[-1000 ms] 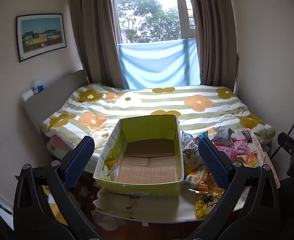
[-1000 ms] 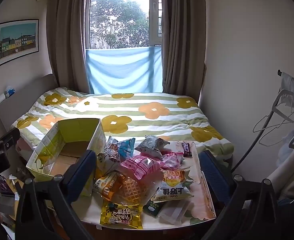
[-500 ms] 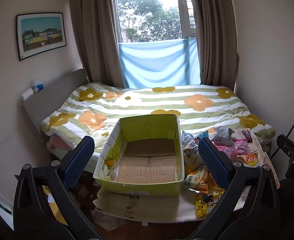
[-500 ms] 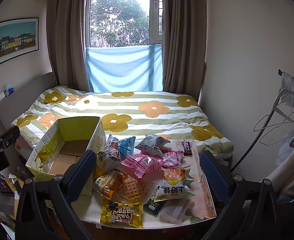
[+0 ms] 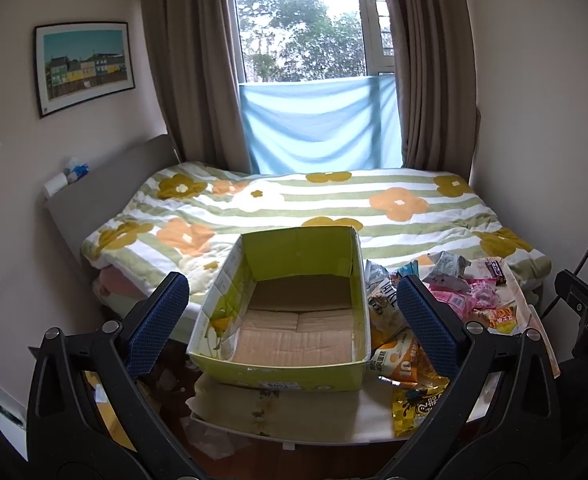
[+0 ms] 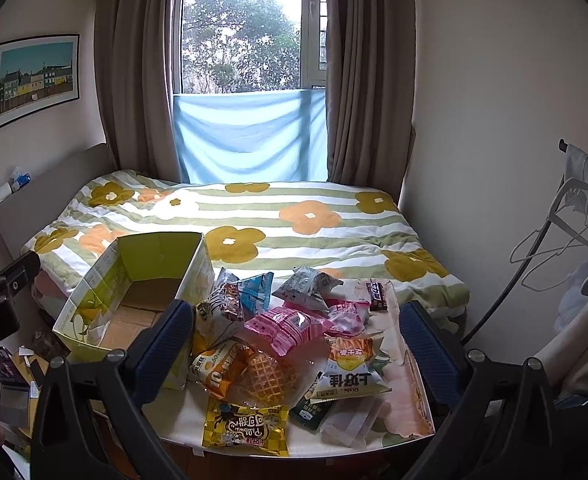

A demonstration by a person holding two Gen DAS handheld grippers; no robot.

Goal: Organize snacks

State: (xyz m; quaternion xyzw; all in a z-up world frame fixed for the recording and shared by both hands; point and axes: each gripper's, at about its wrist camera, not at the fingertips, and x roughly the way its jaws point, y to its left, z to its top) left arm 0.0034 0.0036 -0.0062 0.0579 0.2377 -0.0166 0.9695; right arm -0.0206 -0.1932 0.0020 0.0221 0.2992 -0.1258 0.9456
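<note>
An open yellow-green cardboard box stands empty on a small table at the foot of the bed; it also shows in the right wrist view. A pile of snack packets lies to its right, among them a pink bag, a waffle packet and a yellow packet. The pile's edge shows in the left wrist view. My left gripper is open and empty, held in front of the box. My right gripper is open and empty, held in front of the pile.
The table has its front edge close to me. A bed with a flowered quilt lies behind it. A clothes rack with hangers stands at the right wall. Clutter lies on the floor left of the table.
The right wrist view has crept slightly forward and up. The left gripper has hardly moved. Both stay open and empty.
</note>
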